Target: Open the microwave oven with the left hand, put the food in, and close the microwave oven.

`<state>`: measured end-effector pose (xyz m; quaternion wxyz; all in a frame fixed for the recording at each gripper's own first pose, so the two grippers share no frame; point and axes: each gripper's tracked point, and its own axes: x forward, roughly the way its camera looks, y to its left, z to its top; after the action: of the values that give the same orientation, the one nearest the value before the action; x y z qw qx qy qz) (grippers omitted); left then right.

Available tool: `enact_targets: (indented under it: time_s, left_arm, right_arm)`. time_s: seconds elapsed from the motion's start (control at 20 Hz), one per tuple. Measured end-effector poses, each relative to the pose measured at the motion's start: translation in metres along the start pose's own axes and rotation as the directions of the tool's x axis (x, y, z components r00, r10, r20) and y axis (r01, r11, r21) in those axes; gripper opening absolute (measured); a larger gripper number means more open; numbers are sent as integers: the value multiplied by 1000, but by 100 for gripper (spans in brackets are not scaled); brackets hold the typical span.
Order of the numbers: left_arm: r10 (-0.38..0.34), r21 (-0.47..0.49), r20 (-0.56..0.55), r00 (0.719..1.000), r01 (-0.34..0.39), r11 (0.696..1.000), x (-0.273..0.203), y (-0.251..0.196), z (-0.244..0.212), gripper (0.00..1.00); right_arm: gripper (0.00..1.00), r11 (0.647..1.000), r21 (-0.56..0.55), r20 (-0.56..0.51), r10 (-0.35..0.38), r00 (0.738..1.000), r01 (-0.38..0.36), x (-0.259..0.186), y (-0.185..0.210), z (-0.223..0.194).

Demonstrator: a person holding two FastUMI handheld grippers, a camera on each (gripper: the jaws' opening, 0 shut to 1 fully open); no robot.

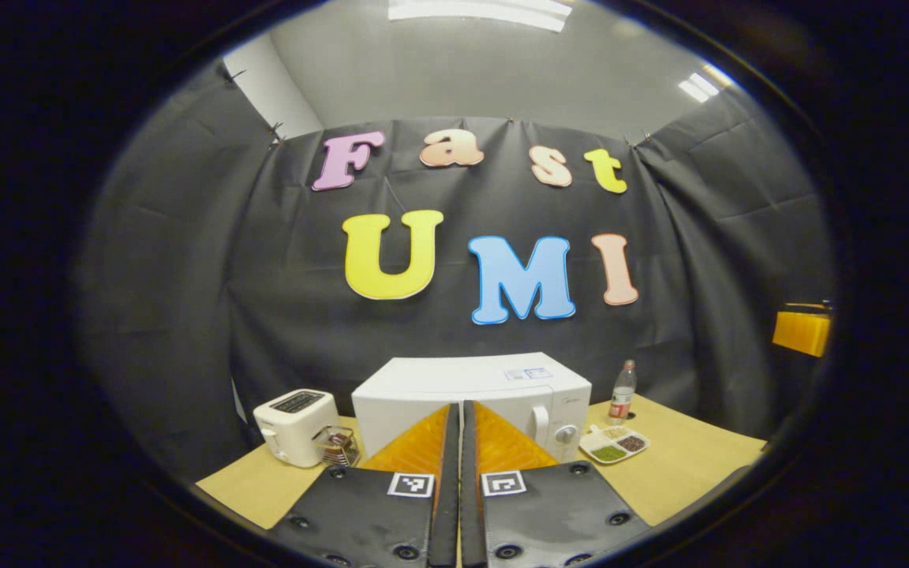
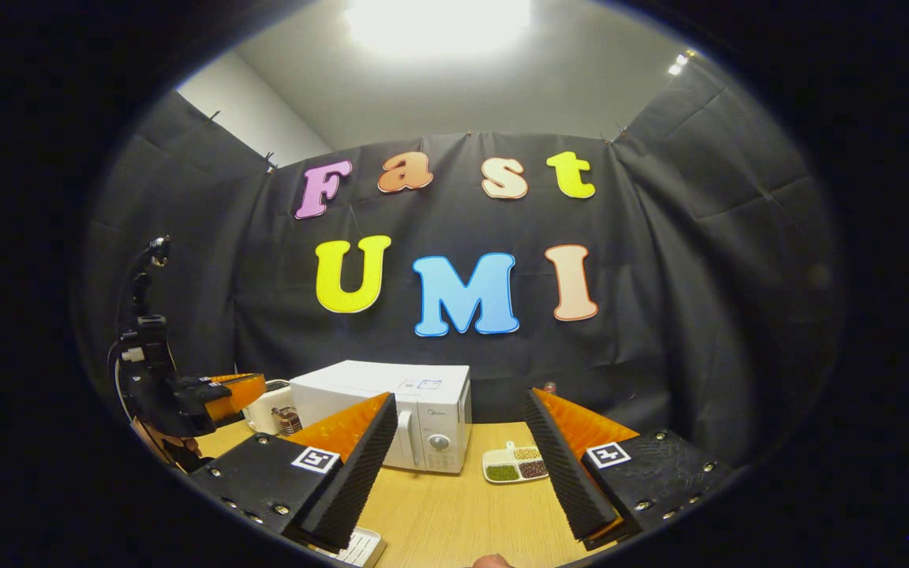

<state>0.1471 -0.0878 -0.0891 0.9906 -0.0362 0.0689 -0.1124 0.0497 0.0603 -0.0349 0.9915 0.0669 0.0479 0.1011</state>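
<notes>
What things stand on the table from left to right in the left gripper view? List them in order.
Toaster → small rack → microwave oven → divided food tray → bottle.

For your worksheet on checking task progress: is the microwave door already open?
No. In the right gripper view the microwave door sits flush and shut, handle forward.

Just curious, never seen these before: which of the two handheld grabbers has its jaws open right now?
The right gripper: its jaws stand wide apart, framing the microwave and food tray. The left gripper has its jaws pressed together.
</notes>
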Motion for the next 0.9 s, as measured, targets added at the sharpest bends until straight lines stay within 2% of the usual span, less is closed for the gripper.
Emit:
enact_targets:
  time_s: [0.25,0.3,0.5,0.9]
  left_arm:
    - [35,14,32,999,-36,999,-61,10,23,8]
    - [37,20,34,999,-38,999,-73,12,26,10]
    - [60,36,33,998,-61,998,-110,31,30,8]
    - [65,20,26,998,-66,998,-150,68,30,9]
  right_arm:
    - [98,999,11,6,35,999,-36,-25,7,2]
    - [98,999,9,15,40,999,-40,-30,9,5]
    - [98,999,-7,45,37,998,-37,-43,20,12]
    - [98,1000,-16,59,6,998,-5,-59,48,14]
